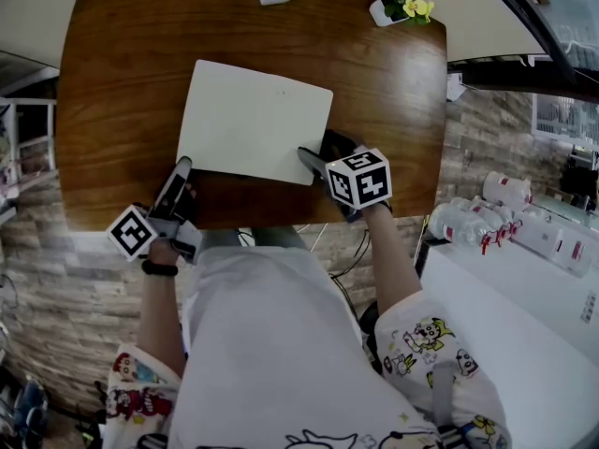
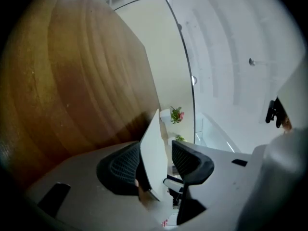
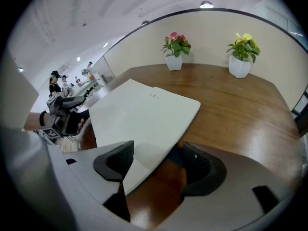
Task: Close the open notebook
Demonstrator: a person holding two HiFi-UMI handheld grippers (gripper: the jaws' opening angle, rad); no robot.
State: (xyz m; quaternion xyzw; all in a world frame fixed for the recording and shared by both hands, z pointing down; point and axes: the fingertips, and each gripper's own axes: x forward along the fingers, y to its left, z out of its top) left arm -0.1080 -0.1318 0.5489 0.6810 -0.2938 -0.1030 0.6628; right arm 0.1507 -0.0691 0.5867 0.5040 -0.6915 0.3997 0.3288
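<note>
The left tongs [image 2: 156,147] stand partly open, a thin near corner of the notebook [image 1: 255,120] edge-on between the pads [image 2: 120,167], one pad against it, the other just clear. The right tongs [image 3: 158,148] gape wide astride the other near corner. The notebook lies ahead of both on the worktop [image 1: 384,92], its near edge spanning them; the left seems placed to turn it.

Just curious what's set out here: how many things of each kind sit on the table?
Notebook: 1
Plants: 2
Total: 3
</note>
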